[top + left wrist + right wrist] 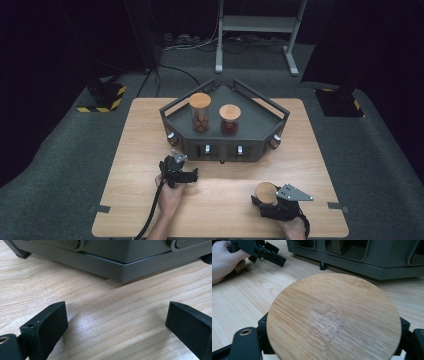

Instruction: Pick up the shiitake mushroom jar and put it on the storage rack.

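A jar with a round bamboo lid (265, 192) (334, 315) stands on the wooden table (220, 200) near its front right. My right gripper (266, 199) (333, 324) is shut on it, one black jaw on either side just under the lid, which hides the jar's body. At the front left, my left gripper (173, 161) (116, 315) rests low over the table with its jaws wide apart and nothing between them. It points at the base of the grey rack (120, 267). The right gripper view shows that left gripper (275, 254) in a hand at the upper left.
The grey angular rack (260, 107) (374, 262) stands at the middle back of the table. On it are two lidded glass jars: a taller one with brown contents (200, 112) and a shorter one with red contents (230, 120). A metal stand (255, 25) is on the floor behind.
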`<state>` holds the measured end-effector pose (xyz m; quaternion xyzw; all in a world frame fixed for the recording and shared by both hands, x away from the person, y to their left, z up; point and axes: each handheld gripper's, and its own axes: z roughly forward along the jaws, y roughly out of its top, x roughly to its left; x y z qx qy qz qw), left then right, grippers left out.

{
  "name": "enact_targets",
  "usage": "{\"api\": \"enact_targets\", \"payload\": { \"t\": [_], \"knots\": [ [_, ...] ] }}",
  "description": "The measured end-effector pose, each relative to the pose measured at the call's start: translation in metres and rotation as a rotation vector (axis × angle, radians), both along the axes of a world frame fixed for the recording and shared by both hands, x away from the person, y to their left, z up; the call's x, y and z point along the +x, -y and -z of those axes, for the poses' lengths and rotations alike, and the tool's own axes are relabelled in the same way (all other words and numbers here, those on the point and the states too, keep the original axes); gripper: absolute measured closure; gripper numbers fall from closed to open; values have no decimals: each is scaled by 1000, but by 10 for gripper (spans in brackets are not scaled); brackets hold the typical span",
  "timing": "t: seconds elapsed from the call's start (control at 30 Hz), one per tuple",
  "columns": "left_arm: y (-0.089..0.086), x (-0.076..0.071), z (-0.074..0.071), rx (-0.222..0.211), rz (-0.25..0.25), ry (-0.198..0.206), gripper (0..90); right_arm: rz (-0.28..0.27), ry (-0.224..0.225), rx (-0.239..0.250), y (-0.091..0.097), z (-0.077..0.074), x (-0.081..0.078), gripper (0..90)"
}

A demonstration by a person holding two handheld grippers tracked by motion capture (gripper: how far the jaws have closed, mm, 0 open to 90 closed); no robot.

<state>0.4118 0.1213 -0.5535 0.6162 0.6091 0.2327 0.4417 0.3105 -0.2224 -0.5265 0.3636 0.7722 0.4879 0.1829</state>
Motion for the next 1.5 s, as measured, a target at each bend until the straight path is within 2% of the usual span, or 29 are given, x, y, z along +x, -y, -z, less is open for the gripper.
{"api": "enact_targets", "payload": {
  "t": [0.7, 0.93, 1.5],
  "knots": [
    [0, 0, 0, 0, 0, 0, 38, 17, 16, -21, -2, -1, -2, 237],
    [0, 0, 0, 1, 1, -1, 37, 17, 21, -12, -4, -7, 0, 238],
    [0, 0, 0, 1, 0, 0, 38, 30, -5, 13, -4, -14, 3, 237]
  ]
}}
